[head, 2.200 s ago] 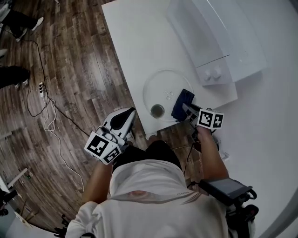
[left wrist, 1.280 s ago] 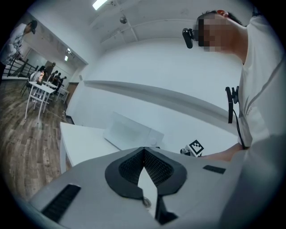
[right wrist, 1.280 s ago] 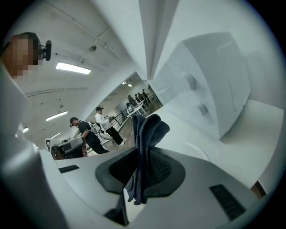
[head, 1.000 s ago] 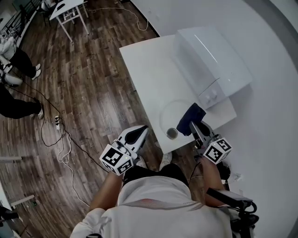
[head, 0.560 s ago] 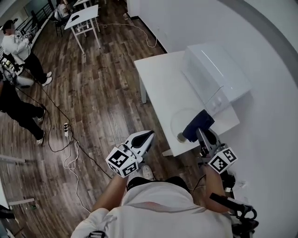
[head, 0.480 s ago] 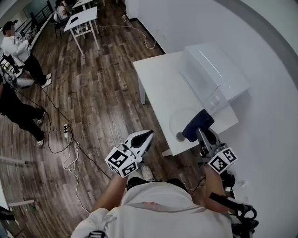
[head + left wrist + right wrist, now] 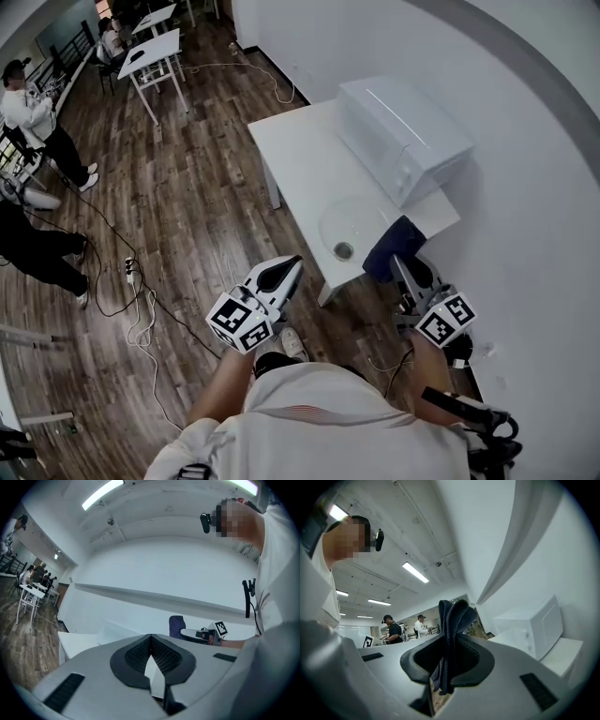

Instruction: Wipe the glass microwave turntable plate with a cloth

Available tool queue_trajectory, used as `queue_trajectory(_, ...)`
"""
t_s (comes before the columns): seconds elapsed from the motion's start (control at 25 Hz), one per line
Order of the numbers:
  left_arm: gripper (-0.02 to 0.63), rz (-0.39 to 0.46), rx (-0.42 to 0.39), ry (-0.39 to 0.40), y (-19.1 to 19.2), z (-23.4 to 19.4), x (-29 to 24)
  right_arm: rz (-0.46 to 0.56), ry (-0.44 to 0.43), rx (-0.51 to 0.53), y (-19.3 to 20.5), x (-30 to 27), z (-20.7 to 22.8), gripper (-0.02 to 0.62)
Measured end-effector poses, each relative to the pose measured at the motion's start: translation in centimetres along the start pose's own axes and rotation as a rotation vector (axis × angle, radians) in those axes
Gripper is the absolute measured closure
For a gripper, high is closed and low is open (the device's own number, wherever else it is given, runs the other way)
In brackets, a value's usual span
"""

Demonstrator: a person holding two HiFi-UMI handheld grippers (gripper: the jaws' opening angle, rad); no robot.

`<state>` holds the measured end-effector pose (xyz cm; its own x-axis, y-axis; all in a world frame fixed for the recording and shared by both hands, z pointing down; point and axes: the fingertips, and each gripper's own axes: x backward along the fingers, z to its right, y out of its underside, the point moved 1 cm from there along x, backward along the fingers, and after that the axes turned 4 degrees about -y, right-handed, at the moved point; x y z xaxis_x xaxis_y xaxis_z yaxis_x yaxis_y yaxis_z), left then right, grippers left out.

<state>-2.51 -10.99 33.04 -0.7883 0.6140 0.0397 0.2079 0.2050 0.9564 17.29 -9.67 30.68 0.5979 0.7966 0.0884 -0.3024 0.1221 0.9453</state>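
Observation:
The clear glass turntable plate [image 7: 356,220] lies near the front edge of the white table [image 7: 300,155], with a small dark round object [image 7: 344,250] at its near rim. My right gripper [image 7: 398,261] is shut on a dark blue cloth [image 7: 389,246], held up at the table's near right corner, off the plate. In the right gripper view the cloth [image 7: 452,616] stands pinched between the pads of that gripper [image 7: 449,644]. My left gripper [image 7: 289,267] hangs over the floor left of the table, shut and empty [image 7: 151,638].
A white microwave [image 7: 403,127] stands at the table's far right, against the white wall. People [image 7: 28,98] stand at the far left. Cables and a power strip [image 7: 129,272] lie on the wood floor. More small tables [image 7: 155,42] stand at the back.
The view has pulled back and up from the table. Both grippers have drawn away from the plate. The cloth, earlier down at the plate's right side, is now held off it.

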Motion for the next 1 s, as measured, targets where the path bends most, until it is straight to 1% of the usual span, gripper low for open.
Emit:
queue_trajectory(0.2,0.595,-0.002,-0.006,0.005,1.1,5.4,1.3,0.007,0.004,0.014,-0.5,5.6,-1.7,0.535)
queue_trajectory(0.44,0.595,-0.026,-0.025,0.018,2.4,10.5,4.7,0.002,0.016,0.033,0.4,11.4,-5.1,0.535)
queue_trajectory(0.56,0.595,-0.048,-0.036,0.03,3.6,11.9,6.0,0.014,0.031,0.027,2.0,13.3,-6.0,0.535)
queue_trajectory(0.68,0.595,-0.059,-0.058,0.041,3.5,13.3,7.1,0.015,0.034,0.024,3.0,14.5,-7.2,0.535)
queue_trajectory(1.0,0.595,-0.04,-0.071,0.082,1.8,14.3,9.1,0.022,0.063,0.097,2.1,15.3,-10.6,0.535)
